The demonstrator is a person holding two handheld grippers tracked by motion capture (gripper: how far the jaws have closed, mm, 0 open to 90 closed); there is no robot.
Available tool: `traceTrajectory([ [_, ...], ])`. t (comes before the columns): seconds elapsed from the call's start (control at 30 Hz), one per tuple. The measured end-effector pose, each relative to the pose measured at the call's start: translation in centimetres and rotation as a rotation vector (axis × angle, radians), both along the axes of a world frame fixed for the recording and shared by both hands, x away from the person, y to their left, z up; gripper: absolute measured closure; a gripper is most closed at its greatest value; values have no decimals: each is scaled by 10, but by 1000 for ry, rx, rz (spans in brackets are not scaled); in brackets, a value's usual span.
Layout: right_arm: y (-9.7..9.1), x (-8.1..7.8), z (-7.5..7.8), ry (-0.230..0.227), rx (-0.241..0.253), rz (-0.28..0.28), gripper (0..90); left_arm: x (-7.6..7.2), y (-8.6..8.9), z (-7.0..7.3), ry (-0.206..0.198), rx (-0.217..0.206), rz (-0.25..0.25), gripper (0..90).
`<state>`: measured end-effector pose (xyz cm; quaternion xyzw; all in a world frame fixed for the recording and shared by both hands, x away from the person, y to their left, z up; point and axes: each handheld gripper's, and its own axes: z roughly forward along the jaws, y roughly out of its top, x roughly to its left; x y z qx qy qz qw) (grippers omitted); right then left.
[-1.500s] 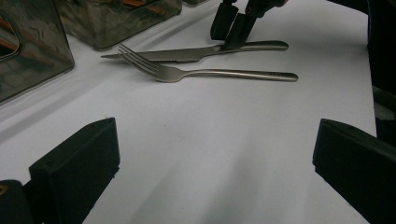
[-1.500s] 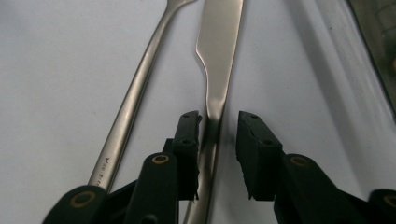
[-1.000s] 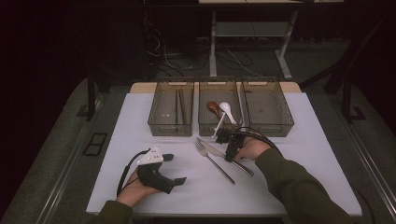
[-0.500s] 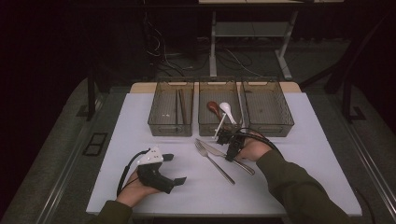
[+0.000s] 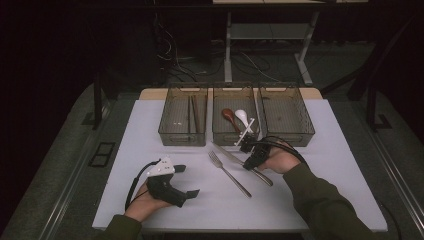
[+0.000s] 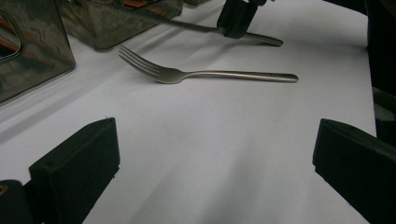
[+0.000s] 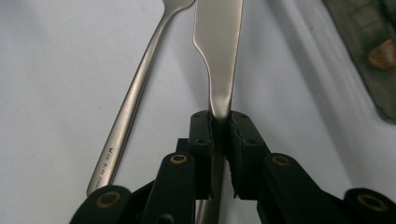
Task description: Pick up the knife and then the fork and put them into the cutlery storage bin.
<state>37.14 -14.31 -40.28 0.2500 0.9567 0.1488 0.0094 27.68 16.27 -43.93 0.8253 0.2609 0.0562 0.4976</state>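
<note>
A steel knife [image 5: 229, 155] lies slantwise on the white table, with a fork [image 5: 227, 172] just left of it. My right gripper [image 5: 248, 164] is shut on the knife near where blade meets handle. In the right gripper view the pads [image 7: 203, 135] pinch the knife [image 7: 219, 46] edge-up, and the fork [image 7: 140, 84] lies alongside. My left gripper [image 5: 186, 180] rests on the table at the front left, open, with nothing between its fingers. The left gripper view looks across bare table past its jaws [image 6: 215, 144] to the fork [image 6: 210, 74], the knife [image 6: 187, 26] and the right gripper [image 6: 236, 21].
Three clear bins stand side by side at the back. The left bin [image 5: 182, 137] holds chopsticks [image 5: 192, 112]. The middle bin [image 5: 232, 138] holds a brown spoon [image 5: 229, 115] and a white spoon [image 5: 241, 116]. The right bin [image 5: 287, 137] looks empty. Bare white table surrounds the cutlery.
</note>
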Motion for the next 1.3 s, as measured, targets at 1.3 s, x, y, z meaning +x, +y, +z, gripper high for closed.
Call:
traceTrajectory([
  [1.3, -75, -7, 17, -248, 504, -200, 801, 1, 2, 0, -7, -4, 2, 0],
])
